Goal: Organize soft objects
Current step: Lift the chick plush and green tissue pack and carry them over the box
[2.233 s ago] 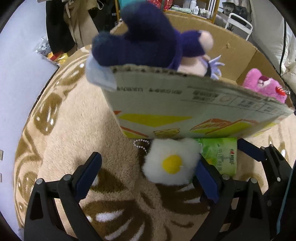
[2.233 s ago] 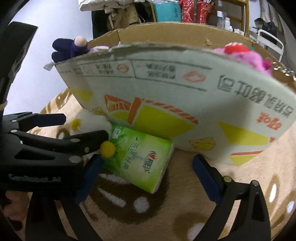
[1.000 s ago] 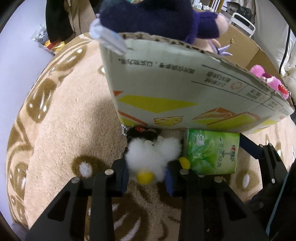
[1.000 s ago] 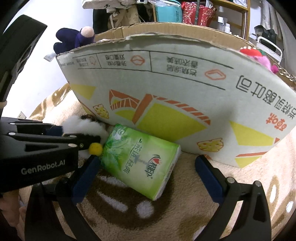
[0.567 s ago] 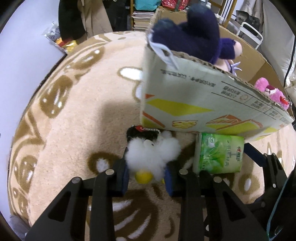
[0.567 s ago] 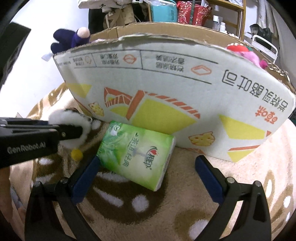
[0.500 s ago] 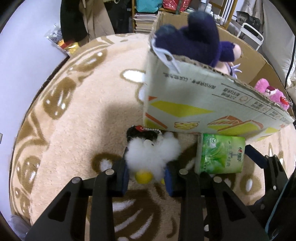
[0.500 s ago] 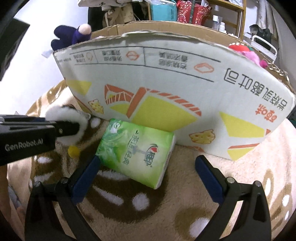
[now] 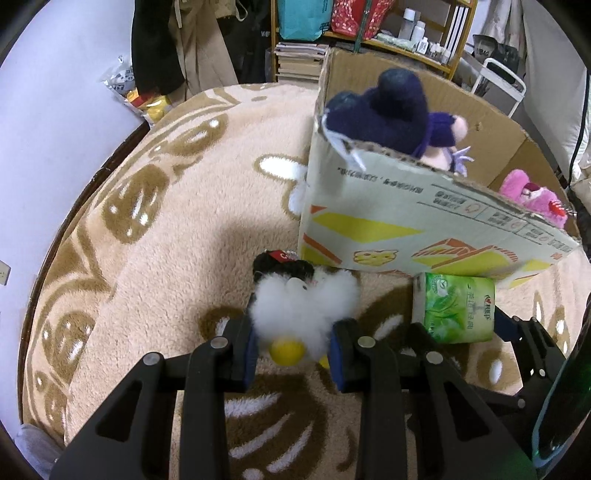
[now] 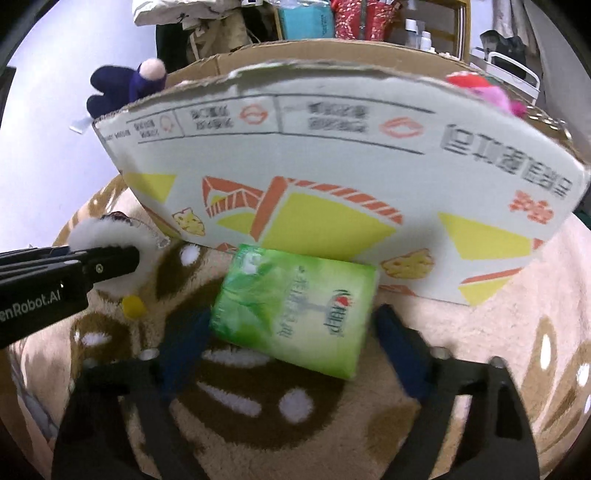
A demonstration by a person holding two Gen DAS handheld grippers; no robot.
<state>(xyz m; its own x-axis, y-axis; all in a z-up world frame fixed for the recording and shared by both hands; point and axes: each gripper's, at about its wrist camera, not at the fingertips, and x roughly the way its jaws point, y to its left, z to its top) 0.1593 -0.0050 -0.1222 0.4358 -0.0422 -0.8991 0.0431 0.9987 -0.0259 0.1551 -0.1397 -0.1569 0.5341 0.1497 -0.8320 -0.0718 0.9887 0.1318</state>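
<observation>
My left gripper (image 9: pixel 293 347) is shut on a fluffy white plush (image 9: pixel 303 308) with a yellow spot and a black cap, held above the rug in front of the cardboard box (image 9: pixel 388 210). The plush also shows in the right wrist view (image 10: pixel 107 236). A green tissue pack (image 10: pixel 295 310) lies on the rug against the box (image 10: pixel 332 166), also seen in the left wrist view (image 9: pixel 456 312). My right gripper (image 10: pixel 291 339) is open, its fingers on either side of the pack. A dark blue plush (image 9: pixel 384 110) and a pink plush (image 9: pixel 532 195) sit in the box.
The beige patterned rug (image 9: pixel 166 229) covers the floor. A white wall (image 9: pixel 44 110) stands to the left. Shelves with bags, books and bottles (image 9: pixel 332 22) and hanging clothes (image 9: pixel 177 44) stand behind the box.
My left gripper closed on the white plush and lifted it up and back from the box. My right gripper moved forward until its open fingers flank the tissue pack.
</observation>
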